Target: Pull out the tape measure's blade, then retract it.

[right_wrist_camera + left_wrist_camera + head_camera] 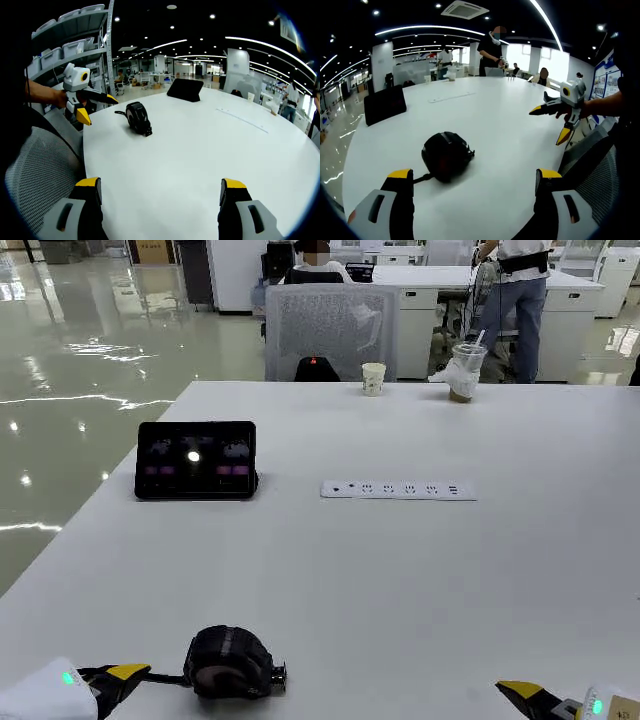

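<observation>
A black tape measure [232,663] lies on the white table [400,570] near its front edge, blade wound in, with a thin dark strap trailing toward my left gripper [120,682]. In the left gripper view the tape measure [446,155] sits just ahead of the left gripper [474,175], nearer its left jaw, and the jaws stand wide apart and hold nothing. My right gripper [525,695] hovers at the front right, well away from the case. The right gripper view has the right gripper [161,183] open over bare table, the tape measure [138,117] further off.
A dark tablet [196,459] stands at mid-left and a white power strip [398,489] lies mid-table. At the far edge are a paper cup [373,378] and a plastic cup [463,370]. A mesh chair [330,332] and a standing person [520,290] are beyond.
</observation>
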### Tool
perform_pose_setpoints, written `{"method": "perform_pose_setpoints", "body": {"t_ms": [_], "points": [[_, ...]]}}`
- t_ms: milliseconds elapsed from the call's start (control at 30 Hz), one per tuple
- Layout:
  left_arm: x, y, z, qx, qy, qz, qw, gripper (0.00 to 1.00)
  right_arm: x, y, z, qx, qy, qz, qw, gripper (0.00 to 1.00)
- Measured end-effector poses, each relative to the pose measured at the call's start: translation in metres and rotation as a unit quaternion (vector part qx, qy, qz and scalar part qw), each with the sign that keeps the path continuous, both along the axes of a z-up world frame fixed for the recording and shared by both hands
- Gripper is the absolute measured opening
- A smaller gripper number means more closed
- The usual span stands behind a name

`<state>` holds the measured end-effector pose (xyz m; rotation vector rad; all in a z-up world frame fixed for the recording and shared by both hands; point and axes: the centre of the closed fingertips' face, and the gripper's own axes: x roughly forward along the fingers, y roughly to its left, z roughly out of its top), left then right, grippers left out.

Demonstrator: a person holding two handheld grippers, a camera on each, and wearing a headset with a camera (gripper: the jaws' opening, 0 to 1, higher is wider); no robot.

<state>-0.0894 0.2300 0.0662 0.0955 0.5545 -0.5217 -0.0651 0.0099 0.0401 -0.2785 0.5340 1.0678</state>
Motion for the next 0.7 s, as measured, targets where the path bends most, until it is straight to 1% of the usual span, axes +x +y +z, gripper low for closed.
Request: {"method": "perform_pose_setpoints", "body": {"t_ms": [267, 300, 367, 467, 700], "points": [[-0.0002, -0.0006, 0.0001, -0.005, 0.004, 0.0, 1.0, 0.99, -0.0003, 0.0011, 0.0004, -0.001, 0.001, 0.001, 1.0, 0.99], [-0.0008, -0.0013, -0.0002, -0.007, 0.007, -0.001, 1.0, 0.98, -0.0003, 0.0014, 0.0007, 0.0, 0.001, 0.001, 1.0, 0.99], [-0.0005, -0.0005, -0.0006, -0.002, 0.005, -0.001, 1.0, 0.99, -0.0002, 0.0016, 0.0008, 0.0, 0.0, 0.002, 1.0, 0.99], [-0.0008, 0.0003, -0.0007, -0.004, 0.007, 0.001, 1.0, 0.99, -0.0005, 0.002, 0.0015, -0.001, 0.0, 0.003, 1.0, 0.99], [-0.0016, 0.0025, -0.0019, 0.002, 0.007, 0.0, 1.0, 0.99, -0.0003, 0.0013, 0.0018, -0.001, 0.0, 0.003, 1.0, 0.99]]}}
